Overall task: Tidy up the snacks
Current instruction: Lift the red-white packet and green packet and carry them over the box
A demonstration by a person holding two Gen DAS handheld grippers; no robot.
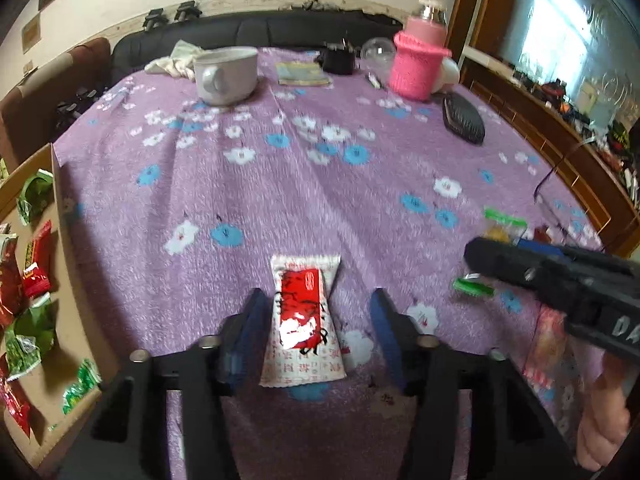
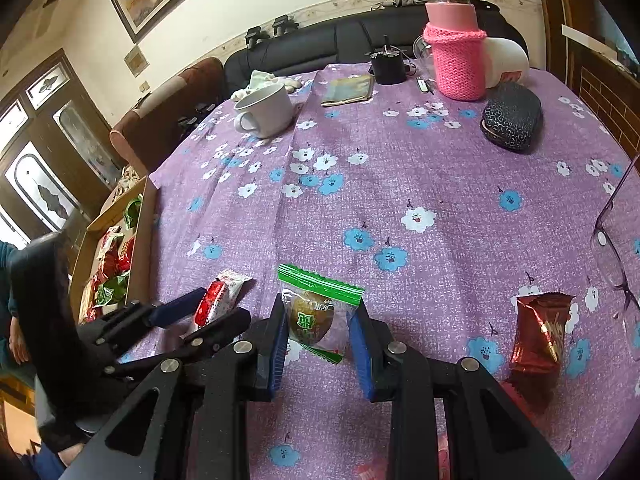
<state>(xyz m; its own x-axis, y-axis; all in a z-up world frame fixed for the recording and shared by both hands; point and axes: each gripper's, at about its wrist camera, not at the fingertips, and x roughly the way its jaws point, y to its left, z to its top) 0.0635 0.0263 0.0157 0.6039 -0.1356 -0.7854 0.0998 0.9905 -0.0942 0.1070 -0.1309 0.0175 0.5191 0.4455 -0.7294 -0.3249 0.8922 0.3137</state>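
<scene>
soft daylight – fisheye-bent edges, dark corners, slight blur

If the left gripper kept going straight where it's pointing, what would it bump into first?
Probably the red-and-white snack packet. It already lies between the left gripper's open blue fingers, on the purple tablecloth. Depth is unclear, so the fingertips might touch the cloth first.

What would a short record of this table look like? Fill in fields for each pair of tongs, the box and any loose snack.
Left tongs: open, astride a red-and-white packet lying on the purple cloth
Right tongs: shut on a green packet
Box: left of the cloth, holds red and green packets
Loose snack: dark red packet, beside the right tongs
</scene>
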